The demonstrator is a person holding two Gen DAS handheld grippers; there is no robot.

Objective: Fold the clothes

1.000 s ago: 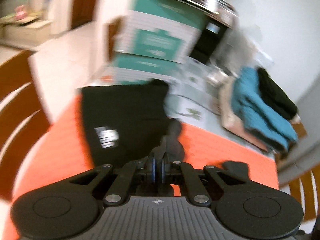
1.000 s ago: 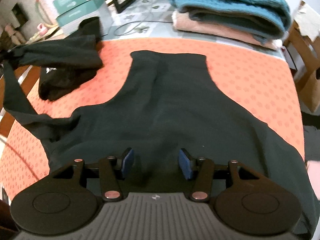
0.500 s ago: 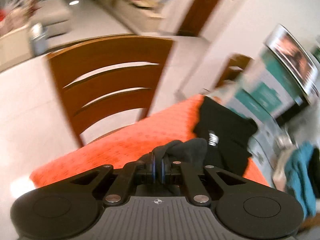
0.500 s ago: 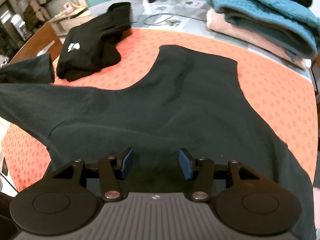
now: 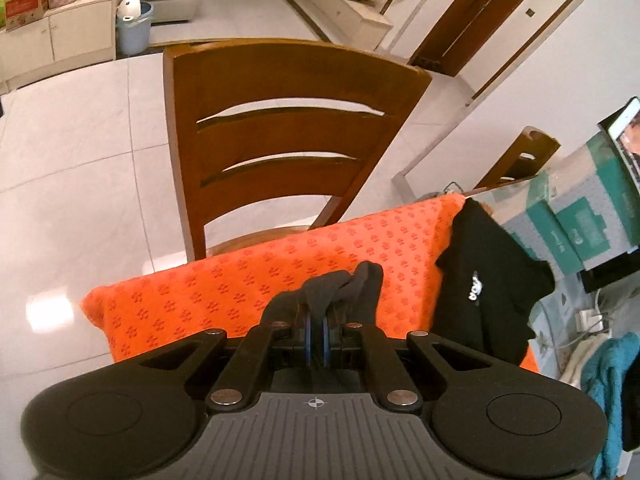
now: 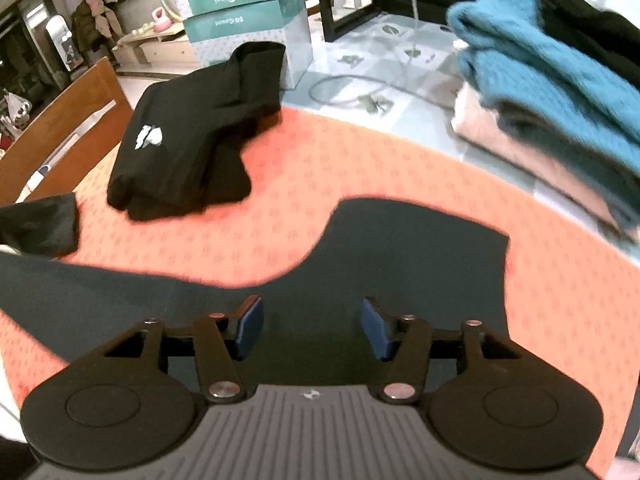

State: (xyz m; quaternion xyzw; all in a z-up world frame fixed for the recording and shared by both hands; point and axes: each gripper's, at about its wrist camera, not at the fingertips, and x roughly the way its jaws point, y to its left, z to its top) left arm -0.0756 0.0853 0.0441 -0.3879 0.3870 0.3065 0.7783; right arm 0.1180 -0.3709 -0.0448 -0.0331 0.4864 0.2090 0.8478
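Here the left gripper [image 5: 316, 336] has its fingers pressed together on a bunched end of the dark garment [image 6: 392, 276], pinching it above the near edge of the orange mat [image 5: 224, 292] that covers the table, just in front of a wooden chair [image 5: 280, 136]. The rest of that garment lies spread flat on the mat under the right gripper [image 6: 312, 326], whose fingers stand spread with nothing pinched between them; they have just been opening a little wider, with only the flat cloth below.

Judging by this, the step in hand is laying the piece out straight before the first fold. To do it well, the left gripper should draw its end outward only until the cloth runs taut, then lower it onto the mat before letting go, so the bunched end opens out instead of staying a knot. The right gripper would best come down on the garment's near edge and pinch a single layer, not a pleat, so that the two grips mark one straight fold line.

A folded black garment with a white logo [image 6: 188, 144] sits on the far left of the mat, well apart from the work, and a stack of folded knitwear [image 6: 552, 76] lies on the table beyond the mat; both are best left undisturbed.
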